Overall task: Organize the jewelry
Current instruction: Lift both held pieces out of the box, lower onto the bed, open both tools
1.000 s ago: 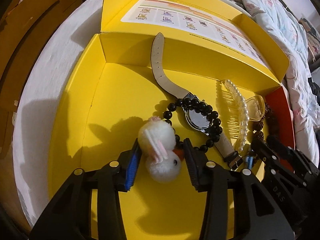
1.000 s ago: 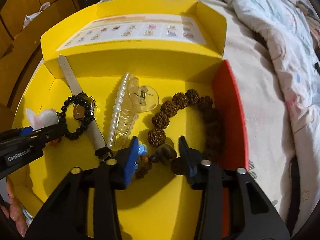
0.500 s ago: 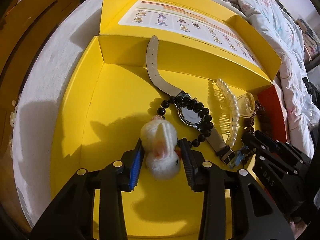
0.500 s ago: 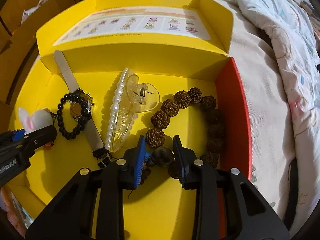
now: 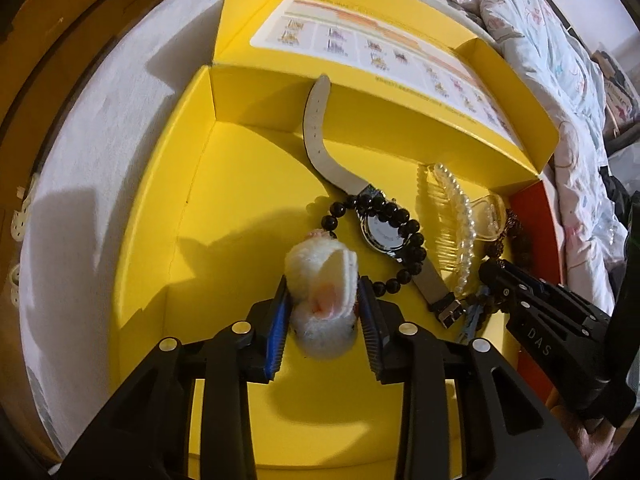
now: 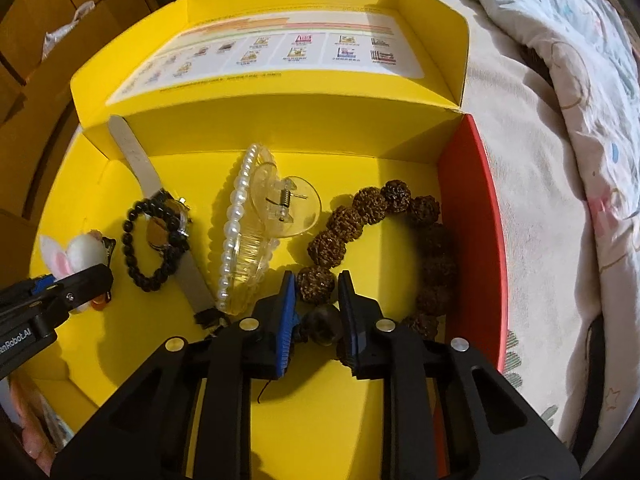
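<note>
We hold the fluffy rabbit clip (image 5: 322, 300) near the yellow box's (image 5: 152, 216) near edge, the left gripper (image 5: 323, 314) having just closed its jaws onto it; the right gripper (image 6: 316, 320) has just been closing on the brown bead bracelet's (image 6: 360, 216) dark bead by the red wall (image 6: 468, 208), likely to lift both out for sorting

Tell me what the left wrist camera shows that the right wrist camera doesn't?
Only the left view shows the left gripper closing around the fluffy white bunny clip head-on. Only the right view shows the right gripper closing on a dark bead of the brown bead bracelet. Both show the yellow box, watch, black bead bracelet and pearl hair claw.
</note>
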Demonstrator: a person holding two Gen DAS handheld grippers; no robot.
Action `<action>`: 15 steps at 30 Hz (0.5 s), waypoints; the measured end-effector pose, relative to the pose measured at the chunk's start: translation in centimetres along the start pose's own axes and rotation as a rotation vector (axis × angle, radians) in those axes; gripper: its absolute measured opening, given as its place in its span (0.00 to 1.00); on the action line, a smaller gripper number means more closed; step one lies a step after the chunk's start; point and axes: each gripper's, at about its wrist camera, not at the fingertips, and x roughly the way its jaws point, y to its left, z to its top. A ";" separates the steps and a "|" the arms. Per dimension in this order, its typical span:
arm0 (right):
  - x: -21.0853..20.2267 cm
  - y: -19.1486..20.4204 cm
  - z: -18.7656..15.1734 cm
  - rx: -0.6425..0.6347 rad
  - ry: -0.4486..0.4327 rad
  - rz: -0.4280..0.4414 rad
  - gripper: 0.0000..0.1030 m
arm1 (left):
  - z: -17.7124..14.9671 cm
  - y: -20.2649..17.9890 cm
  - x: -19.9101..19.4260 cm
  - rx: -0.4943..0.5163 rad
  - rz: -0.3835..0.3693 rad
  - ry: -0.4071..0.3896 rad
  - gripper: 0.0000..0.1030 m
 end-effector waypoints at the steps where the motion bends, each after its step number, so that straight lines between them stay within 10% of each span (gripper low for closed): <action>1: -0.4 -0.3 0.1 0.012 -0.008 0.020 0.20 | 0.0 0.0 -0.4 -0.001 -0.003 -0.008 0.32; 15: -5.8 -3.7 0.3 0.137 -0.099 0.231 0.20 | -0.1 -0.6 -4.3 0.015 -0.061 -0.073 0.32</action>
